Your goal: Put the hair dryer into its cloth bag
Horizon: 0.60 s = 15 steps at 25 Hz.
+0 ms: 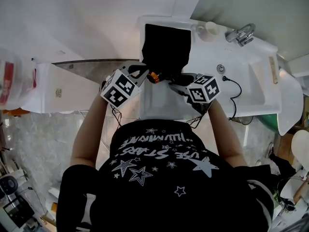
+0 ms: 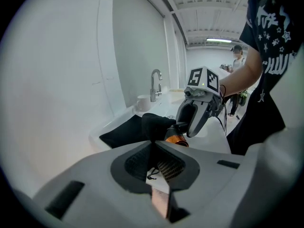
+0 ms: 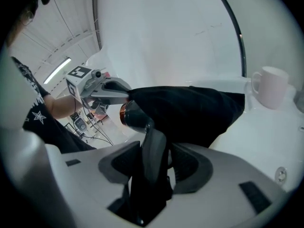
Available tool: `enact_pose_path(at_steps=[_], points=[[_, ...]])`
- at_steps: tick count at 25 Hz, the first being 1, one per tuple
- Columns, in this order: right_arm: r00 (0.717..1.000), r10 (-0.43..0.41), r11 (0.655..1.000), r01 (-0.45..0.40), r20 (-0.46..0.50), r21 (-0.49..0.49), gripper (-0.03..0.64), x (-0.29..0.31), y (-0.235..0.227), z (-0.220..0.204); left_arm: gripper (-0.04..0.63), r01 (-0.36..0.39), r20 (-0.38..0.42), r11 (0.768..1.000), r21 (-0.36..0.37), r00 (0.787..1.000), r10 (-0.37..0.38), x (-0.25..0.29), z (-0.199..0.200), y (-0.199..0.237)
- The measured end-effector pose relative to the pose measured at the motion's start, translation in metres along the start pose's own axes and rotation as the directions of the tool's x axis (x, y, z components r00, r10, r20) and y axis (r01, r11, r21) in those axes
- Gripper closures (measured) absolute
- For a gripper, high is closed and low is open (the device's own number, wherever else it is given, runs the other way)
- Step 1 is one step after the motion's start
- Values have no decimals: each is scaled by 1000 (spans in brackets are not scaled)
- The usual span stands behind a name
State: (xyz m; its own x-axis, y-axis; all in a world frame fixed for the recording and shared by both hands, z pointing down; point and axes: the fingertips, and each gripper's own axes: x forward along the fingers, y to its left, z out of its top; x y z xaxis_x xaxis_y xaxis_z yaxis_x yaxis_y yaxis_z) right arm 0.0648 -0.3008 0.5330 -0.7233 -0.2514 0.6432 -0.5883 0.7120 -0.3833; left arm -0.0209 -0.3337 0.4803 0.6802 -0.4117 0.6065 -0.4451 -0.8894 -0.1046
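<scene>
Left gripper (image 2: 159, 171): jaws nearly together, pinching the rim of the cloth bag (image 1: 166, 45) at its mouth. Right gripper (image 3: 152, 167): jaws clamped on the handle of the hair dryer (image 3: 137, 118). The dryer's front end sits inside the bag mouth, and its orange-ringed rear end projects. The bag lies on the white bench (image 1: 251, 81), upper centre of the head view.

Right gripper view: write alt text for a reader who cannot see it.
The right gripper grips the hair dryer by its handle, its head partly inside a black cloth bag. The left gripper holds the bag's edge.
</scene>
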Motion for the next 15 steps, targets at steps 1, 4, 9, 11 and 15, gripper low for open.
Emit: enact_pose_path(at_steps=[1,4,9,11,15], points=[[1000,-13,1000,13,2,7,413,1,-2,0,566,5,3,1000,-3,1000,-5,0,-1,-1],[999,-43,999,42,9,27,413,6,-6,4,566,16,6,1000,-4,1000,-16,-1,-3,-5],[996,-86,994,84,24,65,413,10,-12,13,566,37,20,999,-27,999,-36,-3,-2,-13],[994,-105,992,102,28,77,413,10,-15,16,566,51,27,998,-30,998,-50,-5,1,-16],[989,-146,984,143,25,111,413,15,-22,18,566,73,56,997,-28,996,-71,-4,3,-20]])
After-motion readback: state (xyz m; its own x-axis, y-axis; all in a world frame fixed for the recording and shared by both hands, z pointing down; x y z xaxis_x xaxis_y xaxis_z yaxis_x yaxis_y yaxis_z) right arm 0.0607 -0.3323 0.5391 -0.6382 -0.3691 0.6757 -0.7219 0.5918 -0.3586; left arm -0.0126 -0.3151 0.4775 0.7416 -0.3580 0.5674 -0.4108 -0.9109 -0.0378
